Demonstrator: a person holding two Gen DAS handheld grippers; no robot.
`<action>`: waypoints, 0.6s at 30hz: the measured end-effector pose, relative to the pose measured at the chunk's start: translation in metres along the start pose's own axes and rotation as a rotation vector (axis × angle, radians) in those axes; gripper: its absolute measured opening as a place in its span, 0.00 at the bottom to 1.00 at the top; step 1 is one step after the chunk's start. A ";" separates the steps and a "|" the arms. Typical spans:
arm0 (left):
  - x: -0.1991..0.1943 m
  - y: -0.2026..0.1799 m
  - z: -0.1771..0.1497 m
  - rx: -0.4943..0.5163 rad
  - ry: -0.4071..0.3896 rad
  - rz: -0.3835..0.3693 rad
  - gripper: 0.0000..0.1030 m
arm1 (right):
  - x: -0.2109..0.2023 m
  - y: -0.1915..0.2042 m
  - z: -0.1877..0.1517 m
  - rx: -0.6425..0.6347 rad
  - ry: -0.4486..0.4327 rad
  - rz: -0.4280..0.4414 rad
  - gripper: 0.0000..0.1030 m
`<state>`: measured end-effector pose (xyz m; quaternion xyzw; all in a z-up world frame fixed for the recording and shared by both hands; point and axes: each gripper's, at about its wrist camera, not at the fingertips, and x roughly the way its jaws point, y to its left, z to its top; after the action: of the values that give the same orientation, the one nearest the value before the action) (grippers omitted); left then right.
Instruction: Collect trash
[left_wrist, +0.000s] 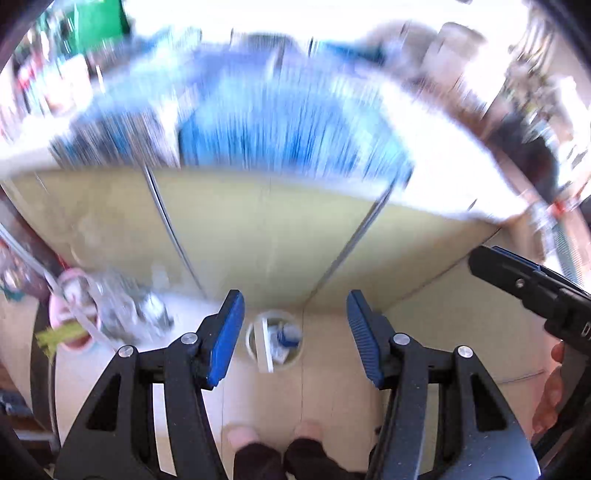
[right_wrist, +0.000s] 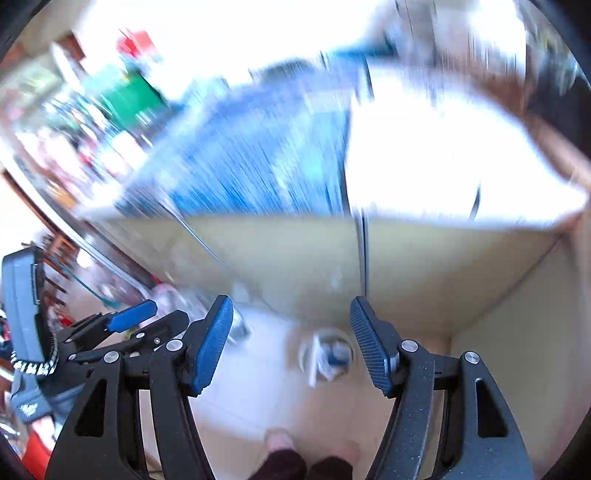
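Both grippers, left (left_wrist: 295, 332) and right (right_wrist: 291, 343), gape with nothing between the jaws. Below them on the floor stands a small bin (left_wrist: 274, 341) holding what looks like trash, close to the cabinet front. Farther up, the blurred top shows blue and white. My judgement: steady the hands, find remaining trash up there, then approach slowly.

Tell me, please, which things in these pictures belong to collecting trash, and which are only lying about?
For the job:
- small round bin on the floor, with scraps inside
- left gripper, open, empty
- right gripper, open, empty

Lying about:
- blurred blue cloth on the table
- pink thing on the floor, left
- green box, far back
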<state>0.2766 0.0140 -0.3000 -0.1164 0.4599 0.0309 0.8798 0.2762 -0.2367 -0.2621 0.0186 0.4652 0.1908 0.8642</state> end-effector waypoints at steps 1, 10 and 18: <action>-0.029 -0.002 0.008 0.001 -0.045 -0.004 0.55 | -0.024 0.006 0.007 -0.014 -0.038 0.007 0.61; -0.211 0.000 0.022 0.089 -0.309 -0.078 0.57 | -0.168 0.072 0.015 -0.100 -0.258 0.016 0.65; -0.284 0.008 -0.012 0.231 -0.354 -0.070 0.75 | -0.202 0.126 -0.028 -0.060 -0.268 -0.018 0.70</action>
<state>0.1022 0.0339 -0.0760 -0.0233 0.2941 -0.0329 0.9549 0.1147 -0.1938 -0.0906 0.0138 0.3398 0.1925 0.9205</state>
